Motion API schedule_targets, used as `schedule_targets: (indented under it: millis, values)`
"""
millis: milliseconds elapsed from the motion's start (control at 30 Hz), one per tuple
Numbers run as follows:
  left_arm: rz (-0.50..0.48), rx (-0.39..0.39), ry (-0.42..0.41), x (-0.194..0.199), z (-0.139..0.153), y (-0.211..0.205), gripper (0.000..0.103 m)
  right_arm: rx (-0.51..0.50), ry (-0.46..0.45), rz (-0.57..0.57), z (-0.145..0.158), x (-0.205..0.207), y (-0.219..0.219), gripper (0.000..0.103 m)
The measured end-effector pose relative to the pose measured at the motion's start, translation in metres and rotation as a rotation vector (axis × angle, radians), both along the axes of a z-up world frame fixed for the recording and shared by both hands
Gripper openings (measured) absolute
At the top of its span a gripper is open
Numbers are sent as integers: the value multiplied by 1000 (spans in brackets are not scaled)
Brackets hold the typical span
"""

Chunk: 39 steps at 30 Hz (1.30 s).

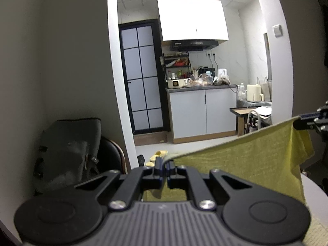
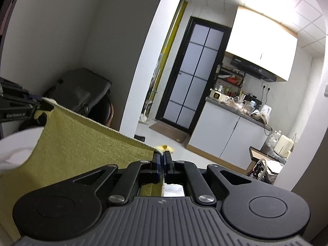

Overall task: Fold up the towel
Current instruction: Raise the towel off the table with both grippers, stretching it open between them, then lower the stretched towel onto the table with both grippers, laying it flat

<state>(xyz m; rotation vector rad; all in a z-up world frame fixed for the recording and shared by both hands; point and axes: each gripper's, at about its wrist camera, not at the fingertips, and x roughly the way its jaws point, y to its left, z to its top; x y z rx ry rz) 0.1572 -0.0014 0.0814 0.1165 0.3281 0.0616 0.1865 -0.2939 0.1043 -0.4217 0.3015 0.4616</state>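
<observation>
Both grippers are holding the yellow towel [image 1: 256,164] up in the air, its top edge stretched between them. The left gripper [image 1: 164,167] is pinching one upper corner, its fingers [image 1: 157,169] closed tight on the cloth, and the same gripper is showing at the left edge of the right wrist view [image 2: 39,104], where the corner is tucked into its tip. The right gripper [image 2: 162,160] is clamping the other upper corner, fingers [image 2: 156,164] pressed together with the hem running between them; from the left wrist view it is poking in at the far right [image 1: 303,121] with the towel hanging off it. The cloth is draping down below both grippers, its lower part hanging over the white worktop [image 2: 14,143], though whether it is touching cannot be told. Beyond, a kitchen is opening up: a black-framed glass door [image 1: 141,78], white cabinets [image 1: 203,112], and a dark bag [image 1: 67,153] sitting on a chair by the wall.
</observation>
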Motion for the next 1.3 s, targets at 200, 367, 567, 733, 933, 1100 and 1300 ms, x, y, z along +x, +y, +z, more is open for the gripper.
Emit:
schedule_targets:
  millis: [200,367,567,733,933,1100,1300]
  values:
    - [-7,5,35,12,-13,0,4,-33,79,-1,-32,13,3,4]
    - [-16,20,78,20,-27,-3,4,-48,148,-6,-61,26,5,4]
    - [-29,40,135,26,-43,-3,4,-20,223,-13,-87,33,5,6]
    - [-30,46,153,27,-50,-2,4,13,284,-27,-98,32,6,13]
    - [-35,41,155,27,-52,0,4,75,294,-27,-103,22,6,42]
    - [-23,28,147,25,-50,5,4,76,318,-73,-108,21,2,44]
    - [-12,8,135,24,-46,12,4,106,341,-112,-113,23,-6,44]
